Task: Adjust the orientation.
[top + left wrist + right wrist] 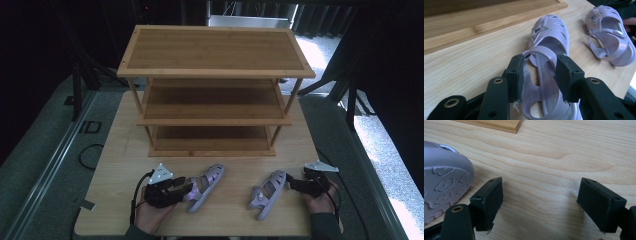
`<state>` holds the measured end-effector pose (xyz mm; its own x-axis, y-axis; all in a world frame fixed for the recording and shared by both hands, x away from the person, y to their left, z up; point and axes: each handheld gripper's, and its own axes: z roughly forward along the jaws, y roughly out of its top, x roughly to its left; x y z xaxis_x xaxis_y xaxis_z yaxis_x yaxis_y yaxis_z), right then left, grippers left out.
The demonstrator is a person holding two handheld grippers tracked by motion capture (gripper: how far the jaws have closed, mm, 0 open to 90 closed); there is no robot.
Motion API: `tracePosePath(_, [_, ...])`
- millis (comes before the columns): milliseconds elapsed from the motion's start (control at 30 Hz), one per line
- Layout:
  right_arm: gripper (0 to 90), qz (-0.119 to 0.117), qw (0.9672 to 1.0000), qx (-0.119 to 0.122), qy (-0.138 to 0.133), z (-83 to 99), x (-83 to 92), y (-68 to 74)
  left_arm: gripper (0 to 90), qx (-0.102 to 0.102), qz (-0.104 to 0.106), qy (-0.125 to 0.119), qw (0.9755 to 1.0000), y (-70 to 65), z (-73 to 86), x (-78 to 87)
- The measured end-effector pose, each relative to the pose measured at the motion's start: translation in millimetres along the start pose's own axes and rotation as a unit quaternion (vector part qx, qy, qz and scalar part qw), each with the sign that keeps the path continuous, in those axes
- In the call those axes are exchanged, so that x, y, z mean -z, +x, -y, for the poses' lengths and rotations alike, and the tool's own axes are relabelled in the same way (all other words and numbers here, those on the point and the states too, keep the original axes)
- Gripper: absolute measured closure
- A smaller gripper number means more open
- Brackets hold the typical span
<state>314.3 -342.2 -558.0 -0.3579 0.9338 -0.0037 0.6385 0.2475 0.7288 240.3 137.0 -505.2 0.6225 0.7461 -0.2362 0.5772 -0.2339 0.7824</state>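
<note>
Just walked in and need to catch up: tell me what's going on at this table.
A person works two handheld claws over a pair of lilac sandals in front of a wooden three-tier rack. The left claw straddles the heel strap of the left sandal, jaws around it. The right claw stands open over bare table, beside the right sandal.

The worktop [554,152] under the claws is pale wood, smooth, with wavy grain lines. The shelf rack [212,55] beyond them is darker, honey-brown wood. Between the left claw's [540,75] matt black pads, the sandal [546,50] looks like soft, slightly shiny lilac plastic with a sparkly star. Beside the right claw [549,205], the other sandal's sole [441,187] is bumpy with flower shapes.
</note>
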Motion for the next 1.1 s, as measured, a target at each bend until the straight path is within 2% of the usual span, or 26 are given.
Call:
tracePosePath(100, [20.0, 0.000, 1.0000, 0.000, 0.000, 0.0, 0.0, 0.0, 58.2, -0.013, -0.005, 0.008, 0.9999, -8.2, -1.9, -2.9])
tracePosePath(333, [20.0, 0.000, 1.0000, 0.000, 0.000, 0.1, 0.2, 0.1, 57.9, -0.035, -0.010, 0.016, 0.9992, -16.8, -4.2, -4.1])
tracePosePath(500, [20.1, 0.000, 1.0000, -0.001, 0.000, 0.2, 0.3, 0.2, 56.6, -0.041, -0.007, 0.020, 0.9989, -20.7, -4.5, -7.4])
tracePosePath(667, [20.0, 0.000, 1.0000, -0.001, 0.000, 0.3, 0.3, 0.2, 56.1, -0.032, 0.002, 0.018, 0.9993, -19.9, -3.2, -8.1])
tracePosePath(833, [20.0, 0.000, 1.0000, -0.001, 0.000, 0.3, 0.3, 0.2, 54.8, -0.043, 0.004, 0.027, 0.9987, -23.2, -6.3, -10.4])
tracePosePath(1100, [20.0, 0.000, 1.0000, 0.000, 0.000, 0.4, 0.4, 0.2, 54.3, -0.044, 0.017, 0.029, 0.9985, -25.4, -4.5, -14.0])
